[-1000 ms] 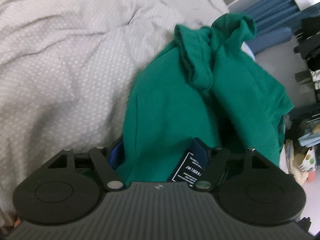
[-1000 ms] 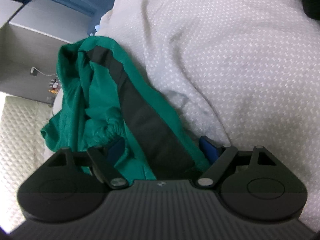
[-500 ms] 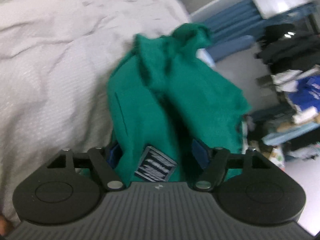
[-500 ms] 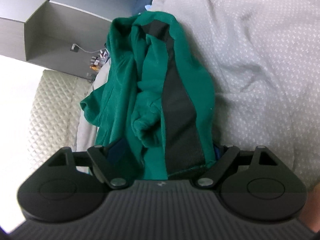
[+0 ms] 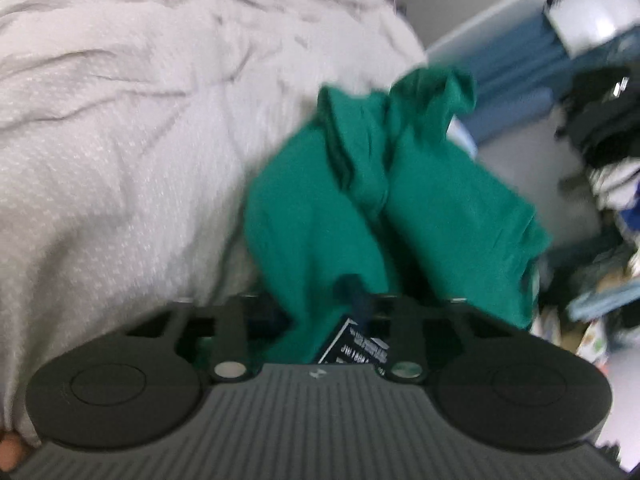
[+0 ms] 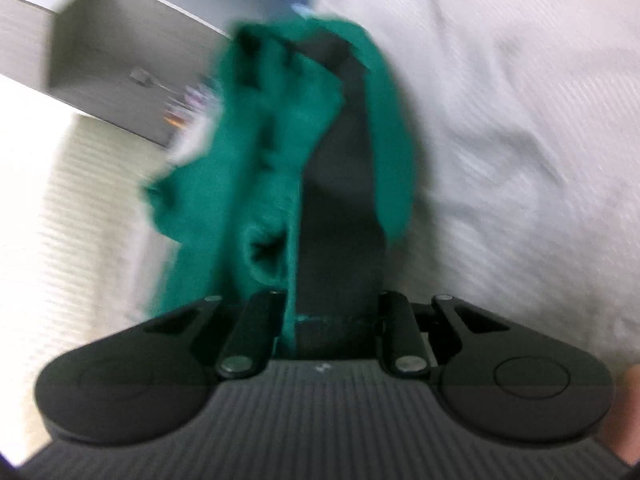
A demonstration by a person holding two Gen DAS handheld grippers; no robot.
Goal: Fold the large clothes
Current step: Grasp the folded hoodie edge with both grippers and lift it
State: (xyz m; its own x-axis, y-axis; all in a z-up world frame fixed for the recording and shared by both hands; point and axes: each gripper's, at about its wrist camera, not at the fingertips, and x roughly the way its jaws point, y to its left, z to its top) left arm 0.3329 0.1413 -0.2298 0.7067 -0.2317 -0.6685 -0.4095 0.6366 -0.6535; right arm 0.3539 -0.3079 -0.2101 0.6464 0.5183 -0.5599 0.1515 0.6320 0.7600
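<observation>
A green garment [image 5: 320,216] with a dark label [image 5: 356,348] hangs bunched from my left gripper [image 5: 320,312], which is shut on its edge. In the right wrist view the same green garment [image 6: 256,168] shows a black stripe [image 6: 340,208]. My right gripper [image 6: 332,316] is shut on it at the stripe's hem. The cloth hangs lifted over the bed. Both views are blurred by motion. The fingertips are hidden in the fabric.
A white quilted bedspread [image 5: 120,140] fills the left of the left wrist view and shows in the right wrist view [image 6: 520,120]. Piled clothes [image 5: 600,128] and blue fabric [image 5: 520,64] stand beyond the bed. A grey cabinet [image 6: 120,52] stands at the upper left.
Both grippers have closed tighter on the garment and swung with it. The cloth has bunched narrower and lifted further off the bed.
</observation>
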